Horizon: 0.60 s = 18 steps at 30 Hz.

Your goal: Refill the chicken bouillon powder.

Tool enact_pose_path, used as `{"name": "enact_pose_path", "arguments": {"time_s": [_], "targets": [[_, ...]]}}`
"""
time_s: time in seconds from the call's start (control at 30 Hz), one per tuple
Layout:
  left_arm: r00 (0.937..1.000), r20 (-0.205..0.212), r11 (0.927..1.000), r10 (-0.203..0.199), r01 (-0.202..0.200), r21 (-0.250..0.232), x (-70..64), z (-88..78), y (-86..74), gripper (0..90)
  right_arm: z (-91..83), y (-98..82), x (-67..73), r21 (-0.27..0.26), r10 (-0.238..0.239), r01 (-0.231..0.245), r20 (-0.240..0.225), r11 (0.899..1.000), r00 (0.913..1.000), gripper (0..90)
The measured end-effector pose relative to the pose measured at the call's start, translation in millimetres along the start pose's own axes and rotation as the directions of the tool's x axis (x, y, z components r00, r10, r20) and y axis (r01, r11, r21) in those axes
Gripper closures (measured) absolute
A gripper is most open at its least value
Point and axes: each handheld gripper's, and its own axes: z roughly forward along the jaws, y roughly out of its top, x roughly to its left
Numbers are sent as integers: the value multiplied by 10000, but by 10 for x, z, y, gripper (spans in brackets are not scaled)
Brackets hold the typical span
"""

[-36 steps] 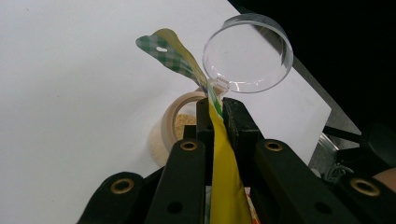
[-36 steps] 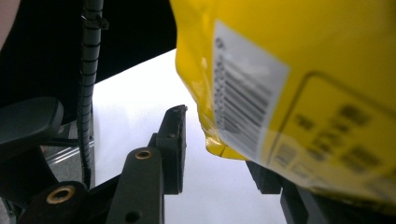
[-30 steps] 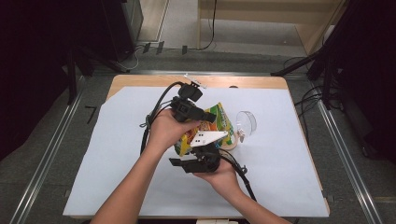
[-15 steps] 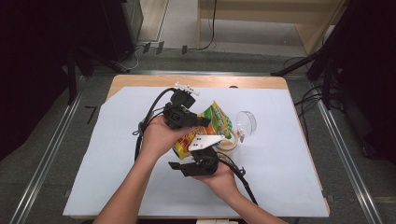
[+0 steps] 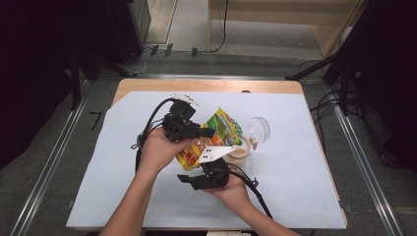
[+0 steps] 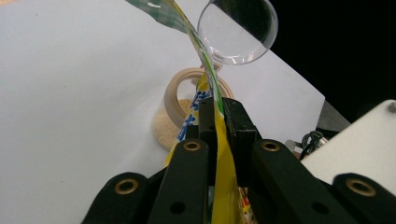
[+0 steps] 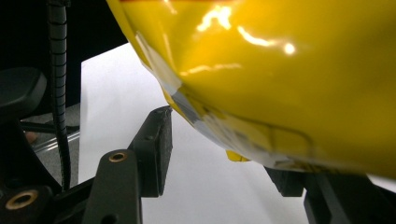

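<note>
Bag: yellow snack bag (image 6: pixel 219 140) clamped by left gripper (image 6: pixel 217 121); print cut off.
Right gripper (image 7: pixel 224 154): jaws just been opening, parted under the bag, far pad hidden.
Jar (image 6: pixel 187 109): partly hidden behind bag.

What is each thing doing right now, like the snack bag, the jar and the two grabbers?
Snack bag: lifted, tilted over the jar, pinched at its edge.
Jar: lying on the table, mouth uncovered, pale grains inside.
Clear lid: off the jar's mouth, standing behind it.
Left gripper: shut on the snack bag.
Right gripper: jaws apart under the bag's bottom, just been opening.
</note>
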Motion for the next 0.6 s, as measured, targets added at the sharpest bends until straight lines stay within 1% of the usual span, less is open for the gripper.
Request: {"name": "enact_pose_path", "arguments": {"time_s": [0.07, 0.2, 0.3, 0.37, 0.43, 0.5, 0.6], "targets": [[9999, 113, 10000, 14, -14, 72, 19, -4, -17, 880, 5, -16, -6, 23, -14, 14, 43, 10000, 10000, 483], [9990, 399, 9998, 182, -178, -102, 28, -35, -58, 882, -3, -32, -7, 100, -53, 51, 183, 9999, 9998, 481], [9989, 436, 9996, 200, -192, -186, 36, -71, -83, 883, -28, -36, -4, 32, -103, 102, 293, 9999, 9995, 479], [9984, 553, 9994, 149, -131, -332, 40, -99, -112, 883, -45, -44, -10, 1, 16, -16, 262, 10000, 9997, 480], [9975, 694, 9982, 102, -61, -589, 50, -127, -161, 883, -59, -51, -13, -1, 43, -43, 271, 10000, 9996, 480], [9971, 753, 9976, 60, -7, -697, 57, -140, -184, 883, -68, -59, -10, 8, 4, -5, 310, 10000, 9995, 480], [9975, 695, 9972, 145, -93, -741, 57, -172, -195, 883, -74, -74, -17, 45, -33, 32, 395, 10000, 9992, 468]]}}
